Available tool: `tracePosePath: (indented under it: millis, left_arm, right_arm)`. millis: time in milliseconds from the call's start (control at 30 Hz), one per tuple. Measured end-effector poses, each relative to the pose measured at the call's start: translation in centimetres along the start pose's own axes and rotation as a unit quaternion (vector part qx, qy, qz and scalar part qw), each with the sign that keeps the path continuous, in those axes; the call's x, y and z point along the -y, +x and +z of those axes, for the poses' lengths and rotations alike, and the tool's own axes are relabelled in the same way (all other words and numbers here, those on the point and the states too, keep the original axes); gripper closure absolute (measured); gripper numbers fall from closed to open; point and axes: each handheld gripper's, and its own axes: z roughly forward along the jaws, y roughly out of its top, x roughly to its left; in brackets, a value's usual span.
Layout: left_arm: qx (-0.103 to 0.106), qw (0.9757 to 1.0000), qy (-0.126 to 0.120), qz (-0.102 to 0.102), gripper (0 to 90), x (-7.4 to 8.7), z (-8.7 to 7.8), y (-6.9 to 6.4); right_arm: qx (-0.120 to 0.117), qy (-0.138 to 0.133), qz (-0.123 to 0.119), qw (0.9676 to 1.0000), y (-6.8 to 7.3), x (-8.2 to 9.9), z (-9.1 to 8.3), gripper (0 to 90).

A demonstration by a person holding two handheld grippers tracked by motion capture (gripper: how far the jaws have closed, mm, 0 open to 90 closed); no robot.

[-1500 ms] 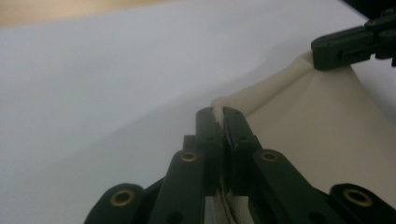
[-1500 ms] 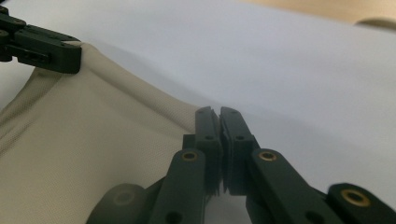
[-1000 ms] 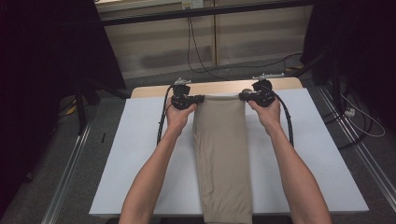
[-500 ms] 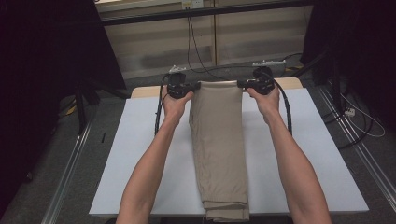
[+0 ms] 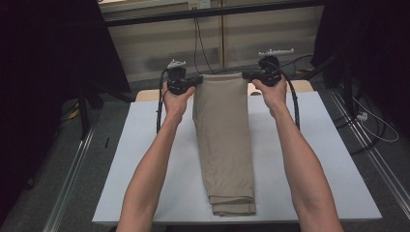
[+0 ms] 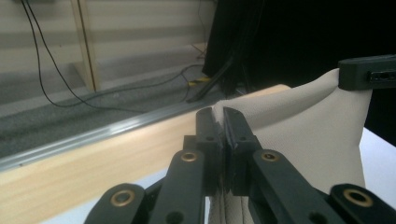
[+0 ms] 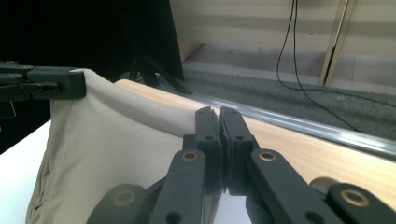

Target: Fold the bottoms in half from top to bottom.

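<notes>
Beige trousers between tools (both clamped)

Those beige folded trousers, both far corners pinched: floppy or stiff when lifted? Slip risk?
Likely floppy: the beige trousers sag between the left gripper and the right gripper, and the top edge dips in the left gripper view. Probably light, since two corner pinches carry the raised end. Slip seems unlikely: the weave looks matte and both grippers are shut on the cloth.
</notes>
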Motion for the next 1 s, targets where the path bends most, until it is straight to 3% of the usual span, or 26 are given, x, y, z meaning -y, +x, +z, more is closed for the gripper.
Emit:
tracePosePath:
  millis: [167,233,400,533,633,1000]
  left_arm:
    - [0.004,0.9999,-0.015,0.008,86.4,-0.8,-0.3,-0.4]
    - [0.003,0.9999,-0.009,0.01,86.4,-0.6,-0.3,-0.4]
    - [0.007,0.9999,-0.003,0.011,86.3,0.0,-0.5,-0.4]
    - [0.013,0.9998,-0.006,0.011,86.3,0.3,-1.4,-0.5]
    - [0.02,0.9998,-0.006,0.008,86.3,1.0,-2.0,-0.9]
    - [0.043,0.998,-0.012,0.045,85.9,3.6,-5.2,-3.6]
  right_arm:
    - [0.01,-0.005,-0.008,0.9999,0.1,-0.8,-0.3,87.1]
    - [0.006,-0.007,0.001,1.0,-0.1,-0.6,-0.4,87.1]
    - [0.0,-0.001,-0.003,1.0,0.2,-0.2,-0.5,87.1]
    - [-0.011,0.001,-0.019,0.9998,0.6,0.1,-0.9,87.1]
    - [-0.018,0.0,-0.026,0.9995,1.0,0.4,-1.6,87.1]
    - [-0.052,-0.016,-0.045,0.9975,3.0,3.6,-5.3,87.1]
